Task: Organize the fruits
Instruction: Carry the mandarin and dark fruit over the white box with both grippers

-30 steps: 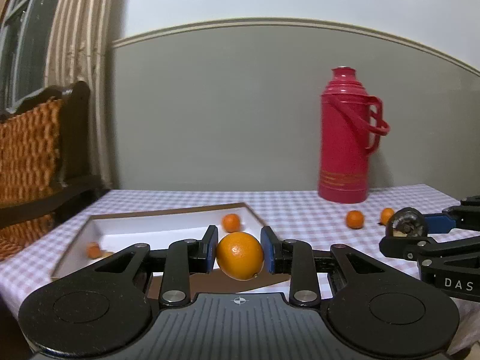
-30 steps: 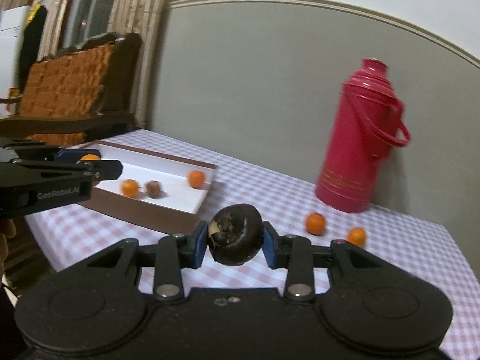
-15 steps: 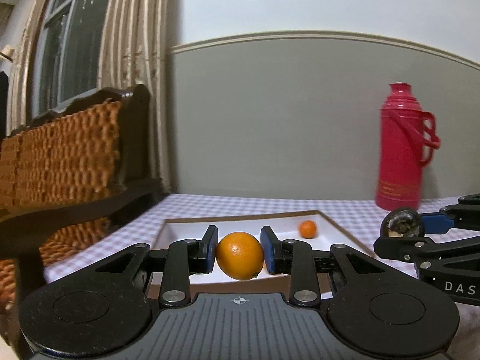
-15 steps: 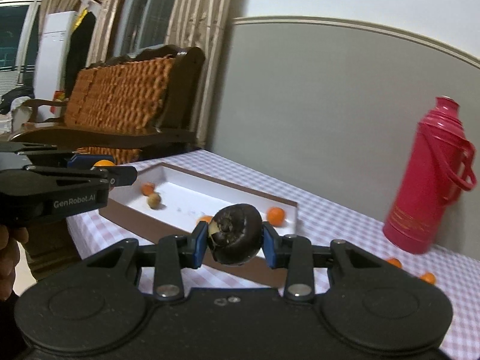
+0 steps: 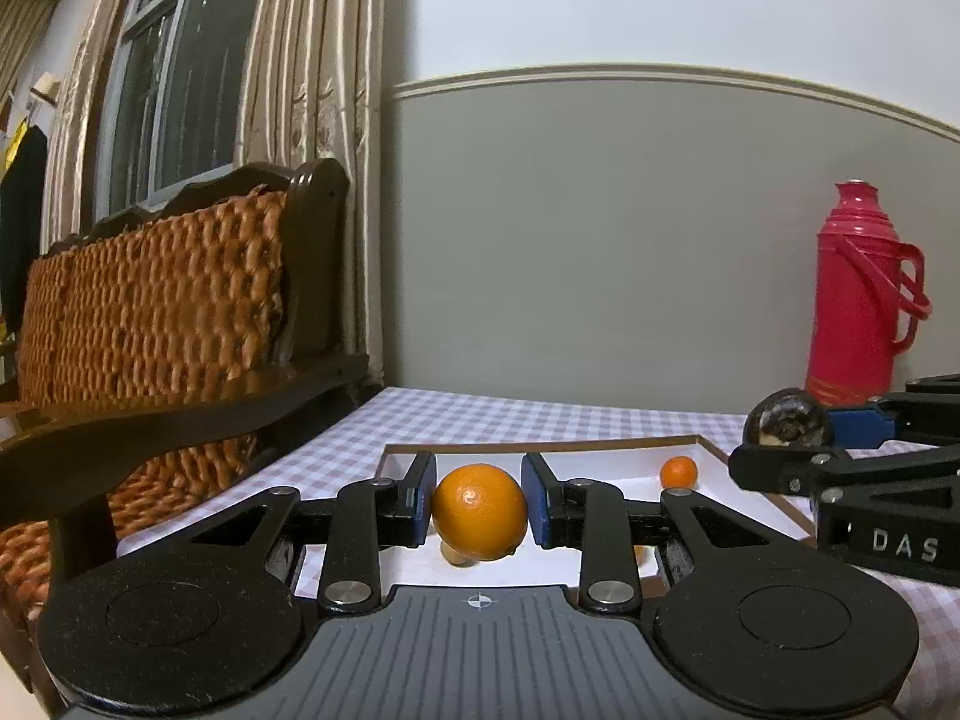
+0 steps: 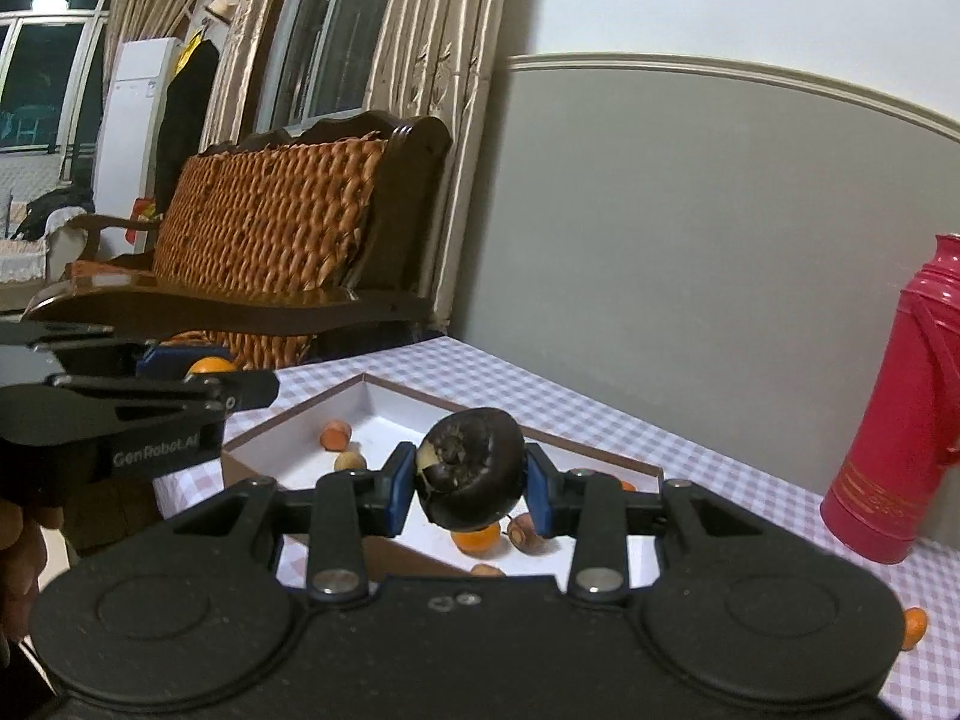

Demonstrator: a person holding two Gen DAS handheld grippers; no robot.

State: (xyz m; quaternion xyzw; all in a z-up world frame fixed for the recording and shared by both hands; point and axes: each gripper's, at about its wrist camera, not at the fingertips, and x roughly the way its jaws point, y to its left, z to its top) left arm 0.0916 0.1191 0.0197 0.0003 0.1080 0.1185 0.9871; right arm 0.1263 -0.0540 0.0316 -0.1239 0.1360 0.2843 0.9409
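1. A two-tone wall, grey below a moulding and white above, backs a table covered in a pink-and-white checked cloth [image 5: 540,414]; striped beige curtains [image 5: 288,60] hang over a dark window at the left.
2. A dark wooden armchair with a woven orange wicker back [image 5: 156,306] stands close against the table's left end.
3. A tall red plastic thermos flask with a side handle [image 5: 858,294] stands upright at the far right of the table, near the wall.
4. On the cloth lies a shallow white cardboard box with a brown rim [image 6: 384,387], open at the top.
5. The left gripper [image 5: 479,510] has its blue-padded jaws pressed on either side of a round, glossy orange [image 5: 480,510], which it holds above the near part of the box.
6. The right gripper [image 6: 471,480] clamps a dark brown, nearly black round fruit with a pale broken patch [image 6: 471,474] between its blue pads, also over the box.
7. Seen from the left wrist, the right gripper comes in from the right edge, its dark fruit level with the box's far right corner.
8. Inside the box lie several small orange fruits: one [image 5: 678,471] near the far right corner, another [image 6: 335,435] near the far left corner beside a small tan round fruit [image 6: 350,461], and more under the right gripper's jaws.
9. One small orange fruit [image 6: 913,627] sits on the cloth outside the box, at the right edge of the right wrist view.
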